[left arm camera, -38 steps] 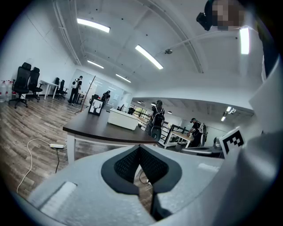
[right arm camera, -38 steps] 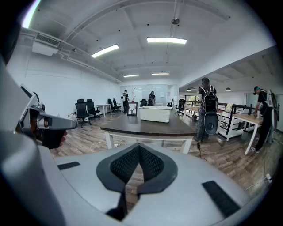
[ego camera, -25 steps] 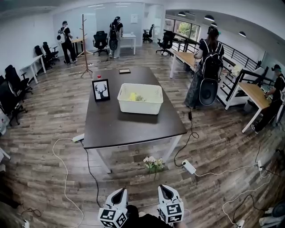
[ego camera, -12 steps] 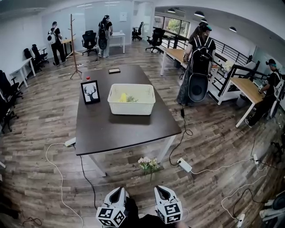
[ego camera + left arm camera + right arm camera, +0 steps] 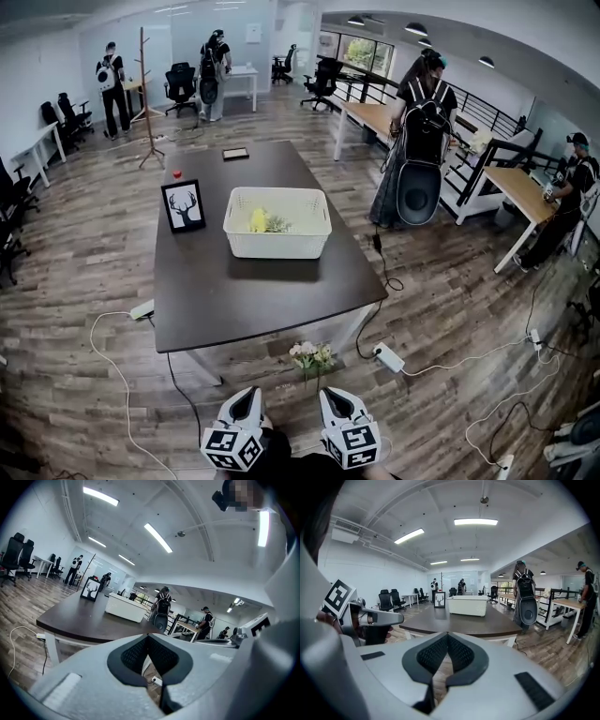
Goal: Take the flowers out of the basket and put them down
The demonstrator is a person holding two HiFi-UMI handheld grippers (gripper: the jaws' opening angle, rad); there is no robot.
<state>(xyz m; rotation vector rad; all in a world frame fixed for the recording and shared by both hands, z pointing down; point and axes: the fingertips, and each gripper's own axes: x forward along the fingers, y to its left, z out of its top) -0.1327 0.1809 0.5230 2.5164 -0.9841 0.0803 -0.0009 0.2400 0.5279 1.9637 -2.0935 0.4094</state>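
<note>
The left gripper (image 5: pixel 247 396) and right gripper (image 5: pixel 335 395), both pressed together and empty, should approach the basket (image 5: pixel 277 247), then spread over its flowers (image 5: pixel 263 222).

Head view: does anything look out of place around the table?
Yes: a small bunch of flowers lies on the floor by the table's near edge, while other flowers sit in the white basket.

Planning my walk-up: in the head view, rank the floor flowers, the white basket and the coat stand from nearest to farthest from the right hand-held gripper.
1. Floor flowers, just ahead of the right hand-held gripper.
2. White basket, mid-table.
3. Coat stand, far left.
</note>
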